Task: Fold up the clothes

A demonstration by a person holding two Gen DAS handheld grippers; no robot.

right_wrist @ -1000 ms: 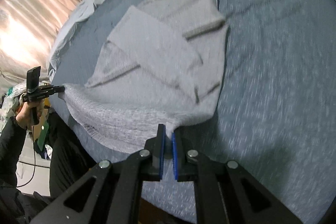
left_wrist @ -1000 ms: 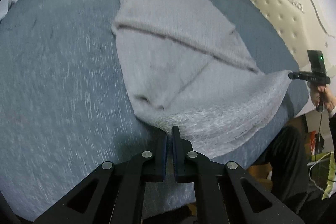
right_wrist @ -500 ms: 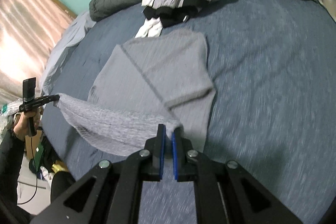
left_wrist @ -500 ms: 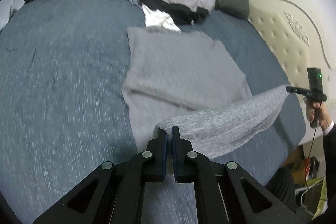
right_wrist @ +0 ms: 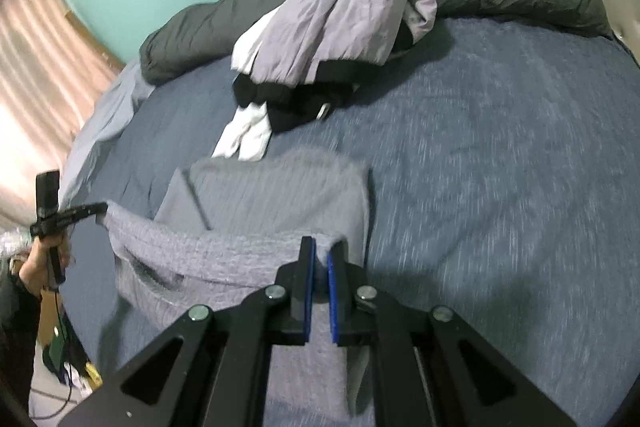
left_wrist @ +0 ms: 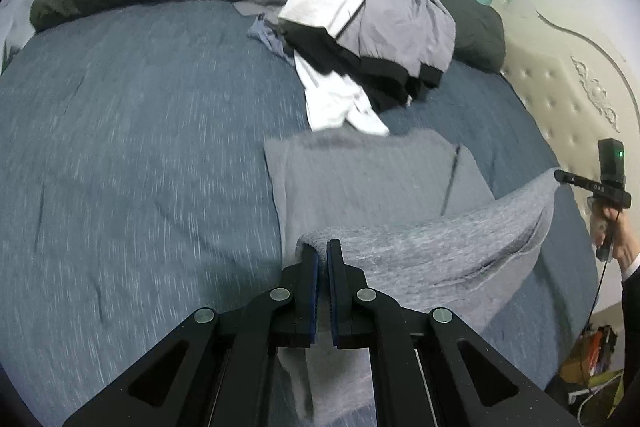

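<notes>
Left wrist view: your left tongs (left_wrist: pixel 322 259) and right tongs (right_wrist: pixel 321 259) pinch the grey sweater's (left_wrist: pixel 360 183) hem; uneven travel would skew the fold.

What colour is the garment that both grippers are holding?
The garment is light heather grey, a knit with a fine fleck. It shows best in the left wrist view.

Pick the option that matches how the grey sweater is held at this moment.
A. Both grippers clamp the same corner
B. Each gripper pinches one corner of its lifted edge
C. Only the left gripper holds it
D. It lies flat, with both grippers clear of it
B: the left gripper and right gripper are each shut on a separate corner of the grey sweater, its lifted edge hanging slack between them above the bed.
</notes>
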